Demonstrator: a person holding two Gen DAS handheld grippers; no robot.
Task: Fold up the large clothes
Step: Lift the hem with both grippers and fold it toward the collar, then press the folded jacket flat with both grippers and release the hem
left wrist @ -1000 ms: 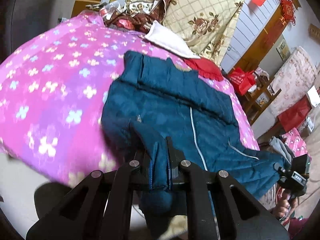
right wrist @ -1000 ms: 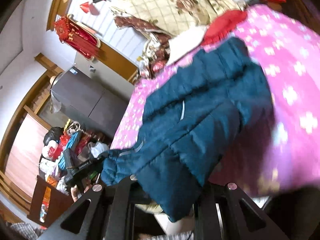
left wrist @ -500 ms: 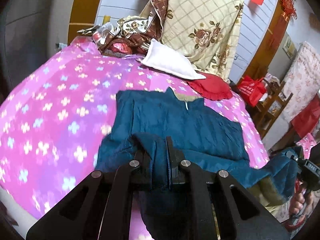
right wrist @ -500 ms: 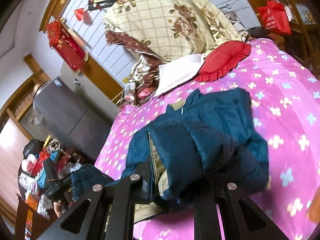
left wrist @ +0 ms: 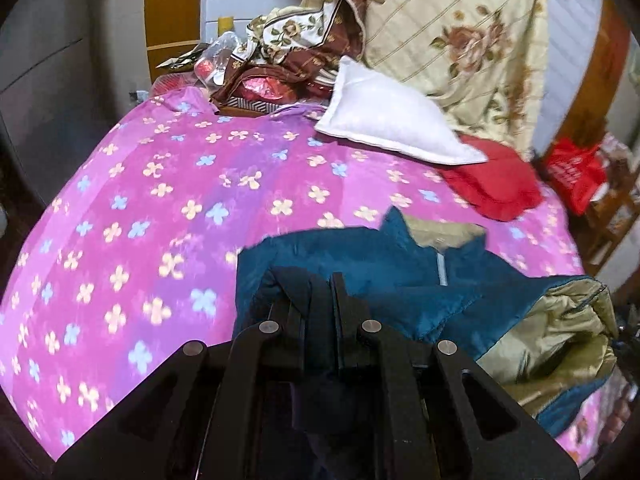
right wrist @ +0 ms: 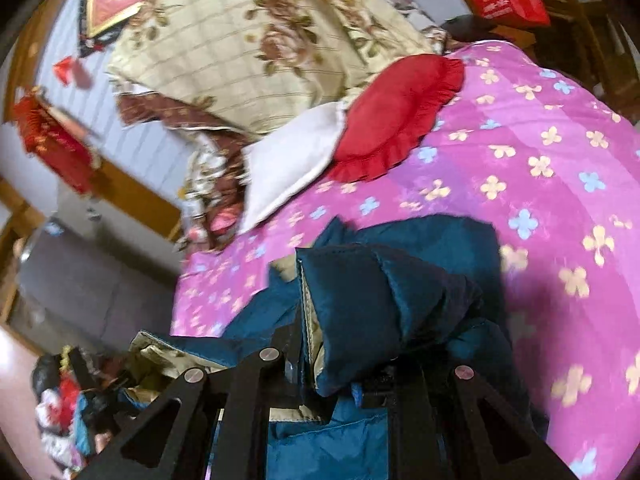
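1. Where the bed (left wrist: 132,216) meets the wall, a big cream quilt with brown roses (left wrist: 460,40) stands propped up (it fills most of the background in both views).
2. A white pillow (left wrist: 384,120) lies at the foot of that quilt, touching a red frilled cushion (right wrist: 396,120) just beside it.
3. A heap of brown-and-cream patterned cloth (left wrist: 296,44) with some shiny wrapped packets sits at the far corner of the bed, beside the white pillow.
4. A red bag (left wrist: 576,172) hangs near wooden shelves beyond the bed's far side; a grey cabinet (right wrist: 80,280) stands off the other side.
5. Nothing lies on the pink flowered bedcover between the jacket and the pillows.
6. The dark teal padded jacket (left wrist: 360,264) lies bunched on the near part of the bed, partly turned over so its tan lining (left wrist: 552,328) shows.
7. The left gripper (left wrist: 322,312) has its fingers (left wrist: 340,304) closed almost together, pinching a fold of the jacket's teal fabric between them.
8. The right gripper (right wrist: 340,364) has its fingers (right wrist: 298,344) nearly closed as well, clamped on a thick padded fold of the jacket whose lining edge shows at the pinch (the bulk of the fold hides the other finger's tip).
9. Both views are slightly blurred.
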